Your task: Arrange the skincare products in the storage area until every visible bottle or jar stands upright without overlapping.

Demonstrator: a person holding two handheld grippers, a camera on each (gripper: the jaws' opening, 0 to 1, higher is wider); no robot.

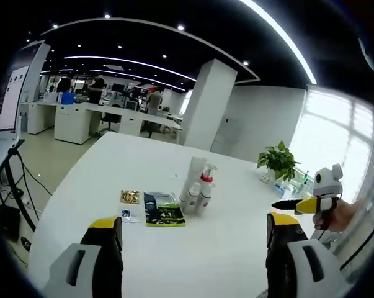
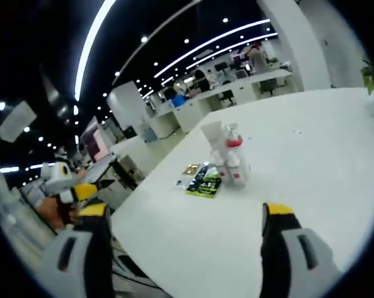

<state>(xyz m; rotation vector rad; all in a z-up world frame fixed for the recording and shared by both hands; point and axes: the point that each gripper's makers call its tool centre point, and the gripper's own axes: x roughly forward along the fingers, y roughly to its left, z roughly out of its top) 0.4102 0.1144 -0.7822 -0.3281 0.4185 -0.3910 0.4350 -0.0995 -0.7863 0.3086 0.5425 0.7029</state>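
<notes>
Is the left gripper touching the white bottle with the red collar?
Apart. In the left gripper view, the open left gripper sits well short of the white bottle with the red collar; bare white table lies between.

My left gripper (image 1: 194, 248) hangs above the near edge of the white table (image 1: 137, 174), jaws spread wide, yellow tips up, nothing between them. Out in the middle of the table stands a tight cluster of white bottles (image 1: 196, 186), upright and touching one another; one carries a red collar under a pump head. Just left of them lies a dark green sachet (image 1: 163, 210), flat, with a small gold packet (image 1: 130, 197) beside it and a tiny clear packet (image 1: 128, 215) just below that. My right gripper (image 1: 307, 203) pokes in from the right, a hand (image 1: 338, 217) on its handle. A potted plant (image 1: 278, 160) sits at the far right edge.
</notes>
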